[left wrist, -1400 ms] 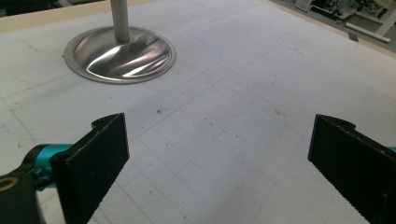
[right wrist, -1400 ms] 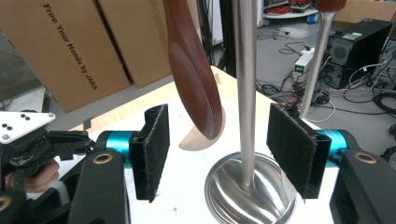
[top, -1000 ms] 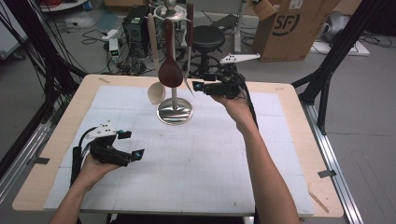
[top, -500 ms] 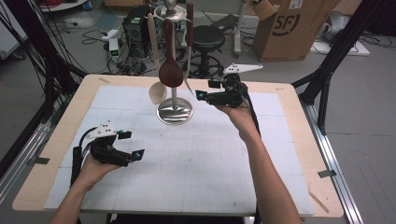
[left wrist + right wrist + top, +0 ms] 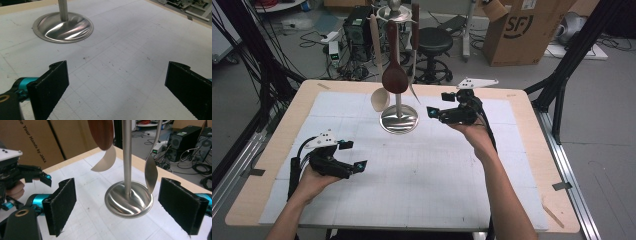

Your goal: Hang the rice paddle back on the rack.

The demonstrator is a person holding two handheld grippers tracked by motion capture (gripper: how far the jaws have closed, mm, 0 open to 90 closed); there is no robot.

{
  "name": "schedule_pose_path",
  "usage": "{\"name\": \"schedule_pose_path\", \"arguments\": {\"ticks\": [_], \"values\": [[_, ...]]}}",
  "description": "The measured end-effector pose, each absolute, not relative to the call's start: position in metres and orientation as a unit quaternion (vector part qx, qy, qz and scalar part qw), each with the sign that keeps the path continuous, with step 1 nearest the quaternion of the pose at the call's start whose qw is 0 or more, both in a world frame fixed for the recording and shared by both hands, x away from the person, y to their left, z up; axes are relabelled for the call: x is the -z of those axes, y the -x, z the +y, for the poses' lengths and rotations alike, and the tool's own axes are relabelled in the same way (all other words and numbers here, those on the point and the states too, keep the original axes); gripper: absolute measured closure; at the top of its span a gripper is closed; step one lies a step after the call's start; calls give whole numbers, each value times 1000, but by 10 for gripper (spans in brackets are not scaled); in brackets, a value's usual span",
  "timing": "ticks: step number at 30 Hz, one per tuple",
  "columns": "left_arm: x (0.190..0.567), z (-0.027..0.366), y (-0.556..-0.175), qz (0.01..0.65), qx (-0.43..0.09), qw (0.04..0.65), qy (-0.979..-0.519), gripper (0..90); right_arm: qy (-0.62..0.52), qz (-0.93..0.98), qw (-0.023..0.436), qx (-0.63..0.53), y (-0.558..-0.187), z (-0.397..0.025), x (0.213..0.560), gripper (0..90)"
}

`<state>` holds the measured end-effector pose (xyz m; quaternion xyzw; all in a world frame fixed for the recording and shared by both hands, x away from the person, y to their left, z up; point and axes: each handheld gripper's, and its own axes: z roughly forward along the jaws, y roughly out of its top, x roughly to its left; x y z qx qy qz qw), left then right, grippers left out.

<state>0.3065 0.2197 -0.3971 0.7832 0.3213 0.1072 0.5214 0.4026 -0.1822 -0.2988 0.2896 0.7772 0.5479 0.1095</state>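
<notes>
Beside the polished steel utensil stand (image 5: 398, 120), the right gripper (image 5: 438, 113) hovered wide open, empty.
Left gripper (image 5: 354, 159) rested open, empty, on the white gridded surface (image 5: 422, 180), probably waiting.

"SF" on cardboard box (image 5: 526, 30); "Your Hands by JAKA" on carton (image 5: 27, 142)

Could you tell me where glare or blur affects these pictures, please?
In the left gripper view, the stand's polished base carries bright streaked reflections, while the mat's grid stays sharp. In the right gripper view, the base mirrors light in curved bands, and the dark wooden spoon looks soft. In the high view, lighting is even and the whole picture is rather soft.
</notes>
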Motion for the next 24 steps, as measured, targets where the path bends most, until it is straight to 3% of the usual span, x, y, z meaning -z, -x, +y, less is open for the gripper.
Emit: {"name": "schedule_pose_path", "arguments": {"ticks": [24], "values": [[397,220,-306,320,-108,518,-786,58,-284,792,117,-527,-379,-195,333,95]]}}
